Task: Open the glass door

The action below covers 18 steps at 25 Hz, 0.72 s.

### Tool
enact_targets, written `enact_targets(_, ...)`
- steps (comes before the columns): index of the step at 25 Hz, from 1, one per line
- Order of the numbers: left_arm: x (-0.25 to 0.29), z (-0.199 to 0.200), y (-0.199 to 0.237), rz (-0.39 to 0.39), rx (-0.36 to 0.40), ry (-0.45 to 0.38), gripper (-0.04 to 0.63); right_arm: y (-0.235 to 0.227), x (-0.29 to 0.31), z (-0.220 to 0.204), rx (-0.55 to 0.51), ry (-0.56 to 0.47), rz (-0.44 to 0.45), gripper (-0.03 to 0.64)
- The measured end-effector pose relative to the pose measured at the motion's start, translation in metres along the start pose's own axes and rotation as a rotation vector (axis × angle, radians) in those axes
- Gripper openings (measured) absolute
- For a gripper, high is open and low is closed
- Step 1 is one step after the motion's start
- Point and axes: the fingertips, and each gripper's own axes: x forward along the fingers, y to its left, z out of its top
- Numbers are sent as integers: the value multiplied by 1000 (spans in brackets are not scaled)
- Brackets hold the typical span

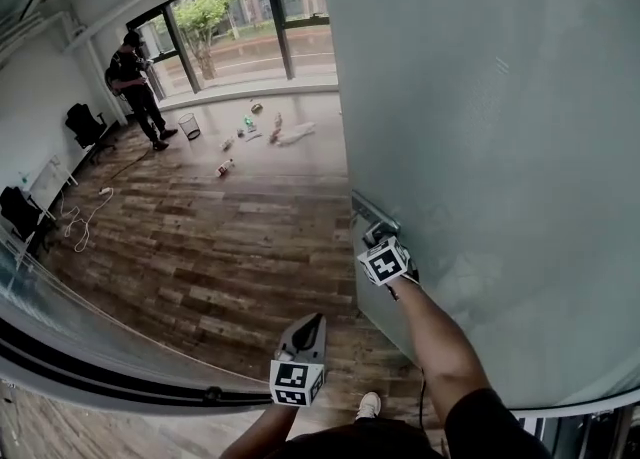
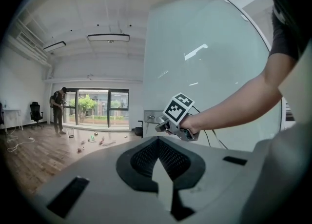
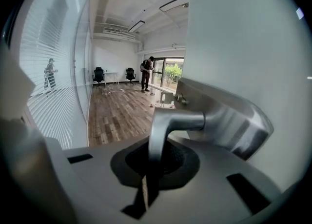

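Observation:
The frosted glass door (image 1: 500, 147) fills the right of the head view. Its metal lever handle (image 1: 372, 215) sticks out at the door's left edge. My right gripper (image 1: 377, 235) is shut on that lever. In the right gripper view the lever (image 3: 175, 123) bends down between the closed jaws (image 3: 155, 159), with its mounting plate (image 3: 229, 120) behind it. My left gripper (image 1: 314, 321) hangs lower and nearer to me, away from the door, shut with nothing in it. The left gripper view shows its closed jaws (image 2: 160, 162) and, beyond them, the right gripper (image 2: 160, 127) at the handle.
A person (image 1: 135, 77) stands by the far windows. Several small items (image 1: 250, 132) and a wire basket (image 1: 190, 125) lie on the wooden floor. Chairs (image 1: 85, 125) and a cable (image 1: 85, 212) are at the left wall. A curved glass partition (image 1: 60, 317) runs along the near left.

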Motion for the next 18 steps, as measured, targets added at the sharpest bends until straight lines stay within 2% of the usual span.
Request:
enact_targets(10,36,8,3,64,-30,1,2,-114,15,-21,79,42,-83,14)
enact_targets(14,45,-11,15,91,-56,32,2,-154,24,-31,99,59,-119,14)
enact_targets(18,69,-25,23,72,-61,60,2,-196,32,-38,125,79,-160,14)
